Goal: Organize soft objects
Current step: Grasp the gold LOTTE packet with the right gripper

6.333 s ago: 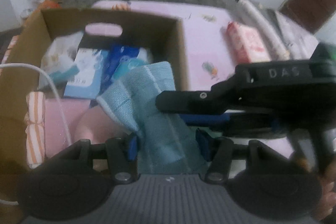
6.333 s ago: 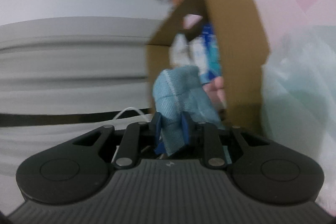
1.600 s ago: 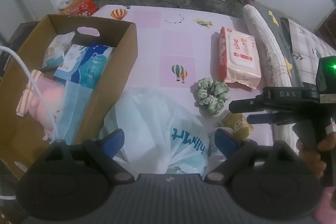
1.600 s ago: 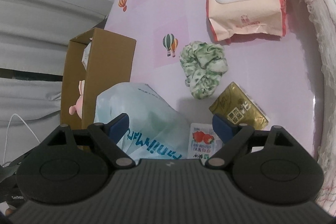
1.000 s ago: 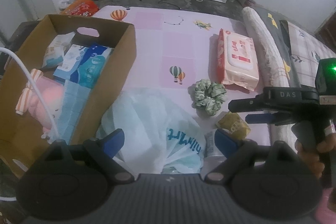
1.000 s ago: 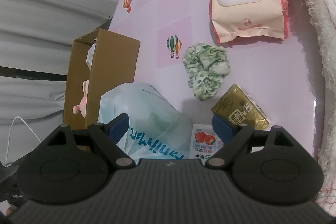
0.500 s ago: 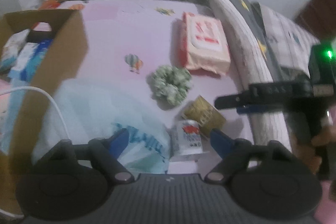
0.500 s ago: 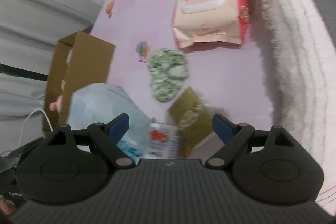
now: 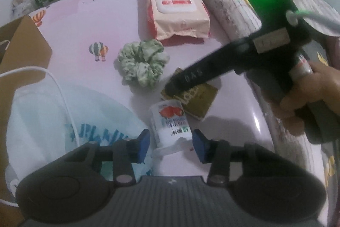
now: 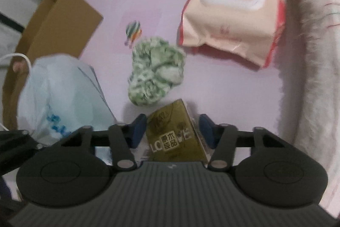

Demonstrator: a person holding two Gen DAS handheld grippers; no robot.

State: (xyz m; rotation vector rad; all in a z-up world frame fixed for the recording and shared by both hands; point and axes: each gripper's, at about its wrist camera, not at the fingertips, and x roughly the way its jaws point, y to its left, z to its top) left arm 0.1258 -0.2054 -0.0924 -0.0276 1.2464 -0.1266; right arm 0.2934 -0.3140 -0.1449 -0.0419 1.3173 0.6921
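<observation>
The left gripper (image 9: 171, 145) straddles the white tissue pack (image 9: 170, 122), jaws parted; the right gripper (image 10: 173, 130) brackets the gold tissue pack (image 10: 173, 133) likewise, unclosed. Each should close squarely across its pack's middle before lifting toward the cardboard box (image 10: 57, 20)

- Bare pink mat (image 9: 85, 20) lies free from 10 to 12 o'clock of the green scrunchie (image 9: 142, 62).
- The wipes pack (image 9: 176, 9) blocks its 1 o'clock side.
- The plastic bag (image 9: 42, 118) crowds 8 o'clock, against the cardboard box (image 9: 23, 44).
- A rolled blanket (image 9: 225, 1) walls off 3 o'clock.
</observation>
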